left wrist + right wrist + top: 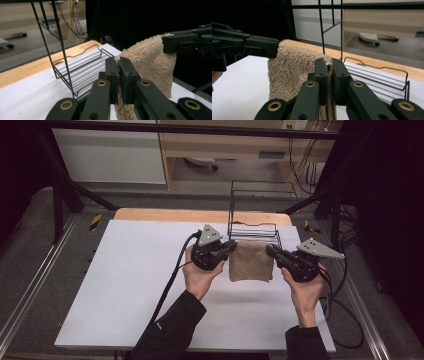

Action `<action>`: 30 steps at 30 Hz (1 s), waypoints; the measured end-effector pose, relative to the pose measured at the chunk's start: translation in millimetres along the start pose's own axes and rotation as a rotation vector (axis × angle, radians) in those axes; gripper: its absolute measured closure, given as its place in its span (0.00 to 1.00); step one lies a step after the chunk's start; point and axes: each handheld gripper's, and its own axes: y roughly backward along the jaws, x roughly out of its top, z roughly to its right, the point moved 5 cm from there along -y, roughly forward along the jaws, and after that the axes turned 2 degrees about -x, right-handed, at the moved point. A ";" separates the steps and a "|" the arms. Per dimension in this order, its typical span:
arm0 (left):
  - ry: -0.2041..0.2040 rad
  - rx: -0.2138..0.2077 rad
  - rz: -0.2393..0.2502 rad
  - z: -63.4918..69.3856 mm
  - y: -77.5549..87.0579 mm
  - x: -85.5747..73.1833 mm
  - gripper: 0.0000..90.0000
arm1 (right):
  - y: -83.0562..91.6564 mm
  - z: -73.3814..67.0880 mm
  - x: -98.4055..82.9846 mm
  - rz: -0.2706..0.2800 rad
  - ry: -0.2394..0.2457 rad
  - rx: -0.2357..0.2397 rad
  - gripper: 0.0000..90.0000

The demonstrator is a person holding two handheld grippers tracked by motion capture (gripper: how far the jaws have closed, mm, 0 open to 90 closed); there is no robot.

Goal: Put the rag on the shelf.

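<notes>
Sleeves: we wore black long sleeves (172, 330).
Left gripper (231, 246): black linkage, brass-ringed pivots, grey three-cornered plate, black cable.
Right gripper (270, 251): we saw the same build.

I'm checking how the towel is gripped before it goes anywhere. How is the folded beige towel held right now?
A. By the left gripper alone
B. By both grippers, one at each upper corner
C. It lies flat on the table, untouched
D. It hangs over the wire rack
B: the left gripper and the right gripper each pinch an upper corner of the towel, which hangs between them in front of the wire rack.
</notes>
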 end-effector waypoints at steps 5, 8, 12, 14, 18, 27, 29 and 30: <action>-0.004 0.003 0.024 -2.1 1.6 12.2 0.95 | 1.6 -1.1 12.4 0.025 0.009 -0.005 0.93; -0.012 0.004 0.040 -2.5 2.4 19.6 0.95 | 2.3 -0.7 19.8 0.042 0.014 -0.016 0.93; -0.019 0.006 0.053 -4.7 2.8 29.2 0.95 | 2.0 -0.1 28.8 0.063 0.018 -0.029 0.93; -0.017 0.006 0.062 -6.3 3.5 35.2 0.95 | 1.7 0.0 33.3 0.072 0.021 -0.031 0.93; -0.025 0.010 0.080 -7.5 4.5 47.6 0.95 | 1.9 0.2 44.0 0.094 0.028 -0.038 0.93; -0.032 0.006 0.110 -10.7 1.5 69.6 0.95 | 3.5 4.2 67.5 0.124 0.048 -0.062 0.93; -0.032 0.003 0.114 -11.3 0.4 73.6 0.95 | 3.5 5.6 71.6 0.125 0.053 -0.068 0.93; -0.032 0.002 0.118 -11.3 -0.2 75.8 0.95 | 3.6 6.4 73.8 0.129 0.054 -0.070 0.93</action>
